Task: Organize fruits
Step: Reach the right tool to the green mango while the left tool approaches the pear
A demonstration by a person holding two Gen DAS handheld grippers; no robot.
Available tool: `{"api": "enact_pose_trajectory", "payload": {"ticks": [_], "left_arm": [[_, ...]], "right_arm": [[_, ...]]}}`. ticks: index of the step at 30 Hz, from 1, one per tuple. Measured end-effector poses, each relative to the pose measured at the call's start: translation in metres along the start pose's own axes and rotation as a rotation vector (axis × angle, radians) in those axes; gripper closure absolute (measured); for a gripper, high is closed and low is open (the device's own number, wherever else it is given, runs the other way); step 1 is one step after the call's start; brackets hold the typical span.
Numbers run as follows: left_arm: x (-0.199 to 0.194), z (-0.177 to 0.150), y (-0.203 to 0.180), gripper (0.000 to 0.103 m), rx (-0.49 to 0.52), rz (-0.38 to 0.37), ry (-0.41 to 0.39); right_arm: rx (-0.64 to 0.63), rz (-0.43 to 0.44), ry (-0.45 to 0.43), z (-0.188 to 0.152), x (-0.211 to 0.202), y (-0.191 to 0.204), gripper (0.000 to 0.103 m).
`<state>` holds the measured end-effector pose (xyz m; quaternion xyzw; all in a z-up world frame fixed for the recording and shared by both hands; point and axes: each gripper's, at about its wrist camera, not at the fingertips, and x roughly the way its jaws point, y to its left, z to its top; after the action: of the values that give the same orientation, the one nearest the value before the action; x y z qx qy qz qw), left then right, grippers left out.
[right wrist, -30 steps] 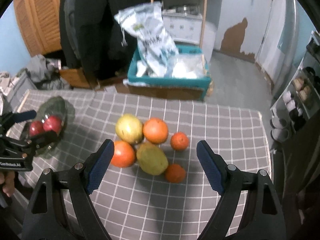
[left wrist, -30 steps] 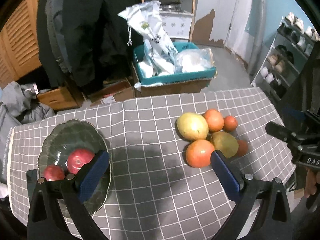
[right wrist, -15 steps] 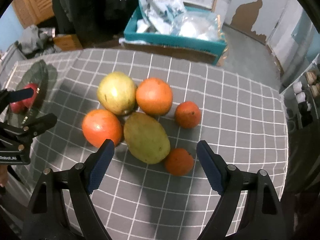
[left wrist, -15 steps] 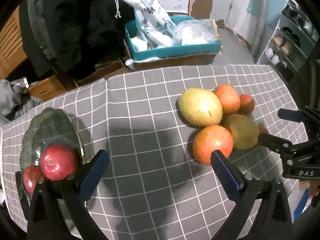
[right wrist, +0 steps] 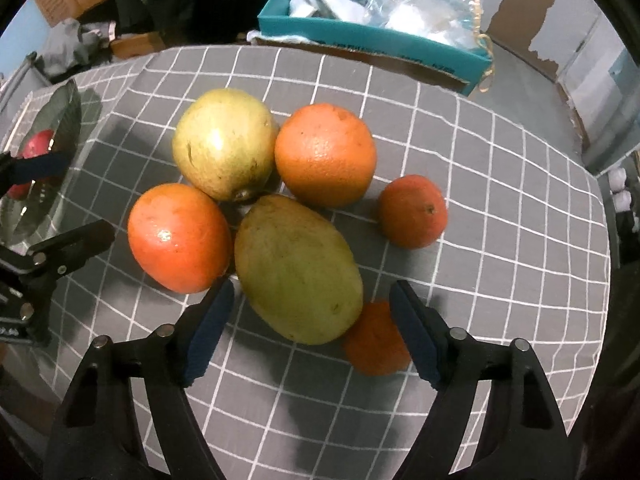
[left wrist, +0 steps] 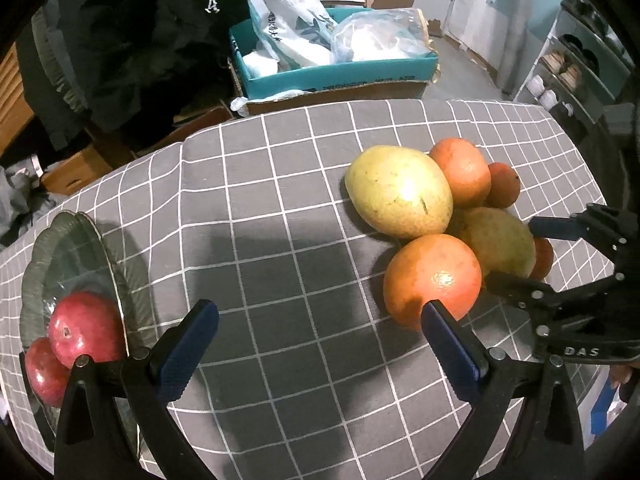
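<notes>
While the right gripper (right wrist: 308,326) is narrowed, jaws still apart, around the green mango (right wrist: 298,268) in the fruit pile, the left gripper (left wrist: 316,338) is held spread and empty beside the bowl (left wrist: 64,248).

A matt grey cloth (left wrist: 280,208) with thin white grid lines covers the tabletop to its edges. At the left edge the dish (left wrist: 60,248) looks like dark, glossy glass with a scalloped rim, holding two shiny red apples (left wrist: 86,330). The oranges (right wrist: 326,154) have dimpled, slightly glossy peel; the mangoes (right wrist: 298,268) are smoother and duller. Beyond the far edge, a cardboard box (left wrist: 336,74) holds crinkled plastic bags (left wrist: 376,40).
</notes>
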<state>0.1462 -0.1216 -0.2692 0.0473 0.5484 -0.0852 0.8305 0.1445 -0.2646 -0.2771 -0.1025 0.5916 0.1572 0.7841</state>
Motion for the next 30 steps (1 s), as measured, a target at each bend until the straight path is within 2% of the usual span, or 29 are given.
{"api": "enact_pose_trajectory", "payload": {"ticks": [7, 10, 17, 24, 30], "left_arm": [[0.004, 0.001, -0.002, 0.001, 0.013, -0.018, 0.008], [0.006, 0.001, -0.004, 0.001, 0.016, -0.024, 0.012], [0.009, 0.004, -0.010, 0.001, 0.020, -0.050, 0.014], [0.011, 0.009, -0.023, 0.001, 0.037, -0.090, 0.012], [0.019, 0.012, -0.040, 0.001, 0.059, -0.124, 0.027]], "right_arm": [[-0.031, 0.005, 0.019, 0.002, 0.014, 0.008, 0.034], [-0.035, -0.007, 0.009, 0.002, 0.014, 0.008, 0.035], [0.060, 0.011, -0.046, -0.003, -0.003, -0.008, 0.036], [0.167, -0.009, -0.129, -0.012, -0.031, -0.029, 0.036], [0.257, -0.028, -0.158, -0.020, -0.039, -0.048, 0.036]]}}
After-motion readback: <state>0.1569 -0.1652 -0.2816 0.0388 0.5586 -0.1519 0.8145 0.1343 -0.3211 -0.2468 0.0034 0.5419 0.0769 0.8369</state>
